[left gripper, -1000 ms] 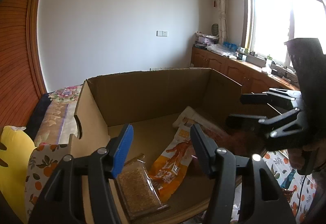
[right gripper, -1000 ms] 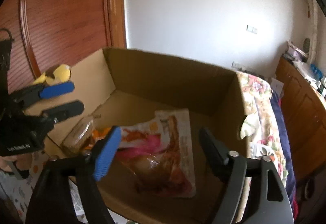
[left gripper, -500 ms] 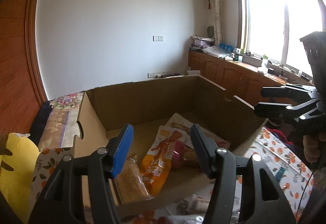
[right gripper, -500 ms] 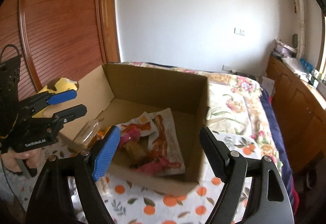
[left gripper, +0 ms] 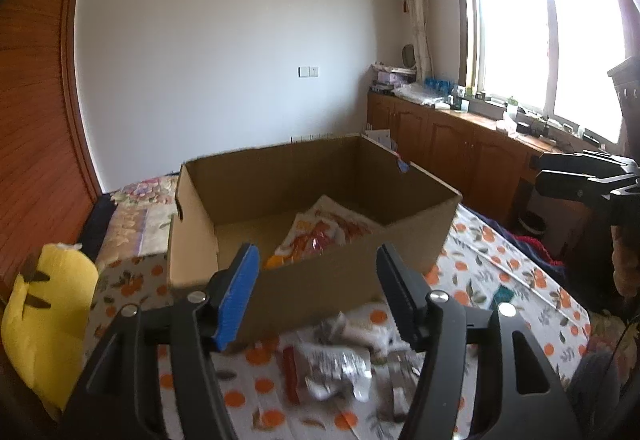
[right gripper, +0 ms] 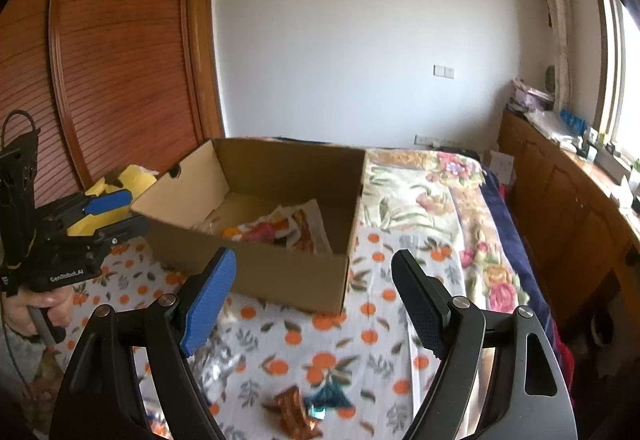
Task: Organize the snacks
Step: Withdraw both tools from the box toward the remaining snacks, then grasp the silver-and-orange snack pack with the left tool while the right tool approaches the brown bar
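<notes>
An open cardboard box (left gripper: 320,280) (right gripper: 280,276) stands on a bed, with several colourful snack bags (left gripper: 320,232) (right gripper: 280,228) lying flat inside. In front of the box, loose packets lie on the orange-print bedspread: silver ones (left gripper: 336,364) and a brown wrapper (right gripper: 294,412) beside a teal one (right gripper: 328,400). My left gripper (left gripper: 316,256) (right gripper: 134,210) hangs above the silver packets at the box's near left; its jaws are opening with nothing between them. My right gripper (right gripper: 314,260) (left gripper: 538,172) is open and empty above the bedspread, short of the box's front.
A yellow plush toy (left gripper: 48,300) (right gripper: 132,180) sits left of the box. A slatted wooden wardrobe (right gripper: 120,60) stands behind it. Wooden cabinets (left gripper: 452,152) run under the window on the right. A hand (right gripper: 28,312) holds the left gripper's handle.
Both grippers have pulled back and up from over the box, which now looks smaller and farther. The bedspread and loose packets in front of it have come into view.
</notes>
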Demonstrator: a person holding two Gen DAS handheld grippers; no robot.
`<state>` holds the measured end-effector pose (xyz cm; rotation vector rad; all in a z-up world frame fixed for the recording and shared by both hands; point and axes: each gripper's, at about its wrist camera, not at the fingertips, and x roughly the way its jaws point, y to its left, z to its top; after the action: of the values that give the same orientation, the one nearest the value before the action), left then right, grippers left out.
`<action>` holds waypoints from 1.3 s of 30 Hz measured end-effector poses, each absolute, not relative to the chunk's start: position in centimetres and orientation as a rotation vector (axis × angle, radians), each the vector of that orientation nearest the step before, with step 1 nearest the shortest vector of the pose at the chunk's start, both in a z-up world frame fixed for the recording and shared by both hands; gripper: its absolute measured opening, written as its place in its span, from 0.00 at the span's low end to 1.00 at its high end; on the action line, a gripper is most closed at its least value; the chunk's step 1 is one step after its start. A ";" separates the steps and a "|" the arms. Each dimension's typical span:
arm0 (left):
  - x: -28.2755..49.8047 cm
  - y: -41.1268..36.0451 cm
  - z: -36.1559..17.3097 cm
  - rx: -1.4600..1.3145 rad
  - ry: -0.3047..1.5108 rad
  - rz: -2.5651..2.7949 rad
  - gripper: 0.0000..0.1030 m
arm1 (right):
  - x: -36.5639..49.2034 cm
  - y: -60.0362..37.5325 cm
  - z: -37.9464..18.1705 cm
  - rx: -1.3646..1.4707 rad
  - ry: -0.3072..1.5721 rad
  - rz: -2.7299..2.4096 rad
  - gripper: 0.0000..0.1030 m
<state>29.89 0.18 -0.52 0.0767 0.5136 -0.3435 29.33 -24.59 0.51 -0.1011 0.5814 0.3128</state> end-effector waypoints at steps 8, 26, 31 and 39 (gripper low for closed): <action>26.5 0.0 -4.2 0.069 0.611 -0.321 0.61 | 25.8 -26.0 -3.0 -0.079 0.636 0.310 0.79; 21.5 -2.4 -9.5 0.058 0.752 -0.293 0.61 | 24.7 -28.6 -12.2 -0.015 0.797 0.352 0.73; 20.7 -2.6 -10.5 0.059 0.775 -0.290 0.61 | 24.9 -28.1 -14.0 -0.015 0.838 0.370 0.66; 19.6 -2.1 -11.8 0.024 0.802 -0.291 0.61 | 25.0 -27.0 -15.2 -0.005 0.867 0.418 0.48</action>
<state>19.56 -2.13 -11.76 0.0245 0.8022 -0.2913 24.96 -26.96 -15.19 -0.0045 0.8665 0.4181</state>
